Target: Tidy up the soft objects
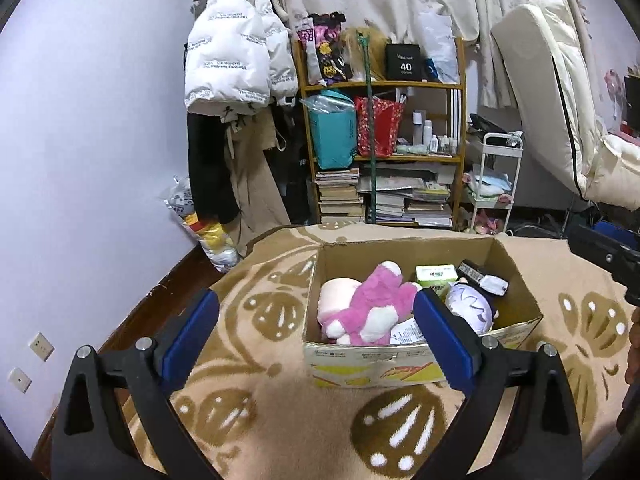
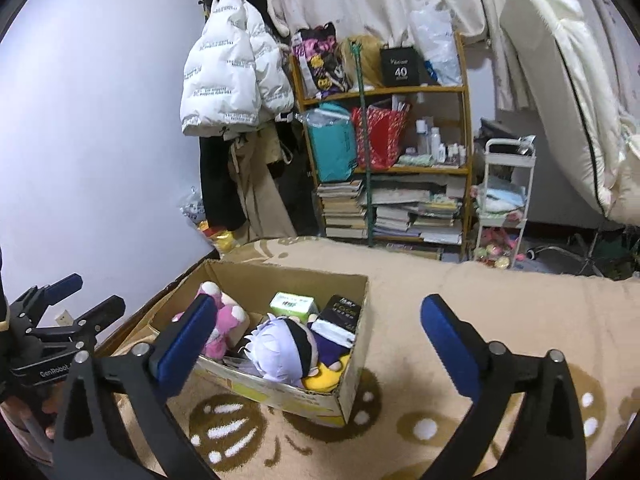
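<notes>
Both the left tongs (image 1: 316, 308) and the right tongs (image 2: 320, 316) stand wide apart with nothing between them, poised above the patterned blanket (image 1: 280, 420). The pink plush (image 1: 372, 304) and the white-haired doll (image 2: 280, 350) lie inside the cardboard box (image 1: 400, 364), beside a green pack (image 2: 292, 304).

Beige patterned blanket (image 1: 280, 420), open cardboard box (image 1: 516, 326) resting on it
</notes>
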`<state>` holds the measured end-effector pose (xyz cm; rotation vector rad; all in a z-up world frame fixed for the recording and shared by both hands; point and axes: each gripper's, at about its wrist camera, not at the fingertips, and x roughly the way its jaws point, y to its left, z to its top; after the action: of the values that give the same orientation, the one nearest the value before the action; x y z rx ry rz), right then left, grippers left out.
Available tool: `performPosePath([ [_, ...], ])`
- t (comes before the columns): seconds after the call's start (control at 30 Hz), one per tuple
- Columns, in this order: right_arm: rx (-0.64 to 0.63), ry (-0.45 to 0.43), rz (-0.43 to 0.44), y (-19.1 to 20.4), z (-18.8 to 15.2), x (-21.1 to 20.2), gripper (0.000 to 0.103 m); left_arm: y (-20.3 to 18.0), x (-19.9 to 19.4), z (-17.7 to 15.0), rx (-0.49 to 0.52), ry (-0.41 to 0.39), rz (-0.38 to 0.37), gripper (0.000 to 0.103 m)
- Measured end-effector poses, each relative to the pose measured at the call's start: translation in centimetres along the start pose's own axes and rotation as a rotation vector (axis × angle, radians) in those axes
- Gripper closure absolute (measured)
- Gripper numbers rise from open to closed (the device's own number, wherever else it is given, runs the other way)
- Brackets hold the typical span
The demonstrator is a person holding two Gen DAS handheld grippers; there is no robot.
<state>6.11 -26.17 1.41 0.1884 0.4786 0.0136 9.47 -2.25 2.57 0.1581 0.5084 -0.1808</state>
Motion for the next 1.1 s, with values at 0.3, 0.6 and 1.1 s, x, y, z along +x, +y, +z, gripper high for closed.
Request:
performPosePath([
  [0.3, -0.022, -0.029, -0.016, 0.6, 0.3, -3.6, 0.0, 0.1, -4.7, 0.8, 0.016, -0.051, -0.012, 0.002],
  [0.6, -0.039, -0.047, -0.025, 1.0, -0.4, -6.4, 0.0, 0.9, -7.4, -0.6, -0.003, -0.042, -0.009, 0.001],
  [1.1, -0.031, -0.068, -0.062, 0.9, -2.4, -8.8, 0.0, 0.7, -9.5, -2.9, 0.016, -0.092, 0.01, 0.001],
])
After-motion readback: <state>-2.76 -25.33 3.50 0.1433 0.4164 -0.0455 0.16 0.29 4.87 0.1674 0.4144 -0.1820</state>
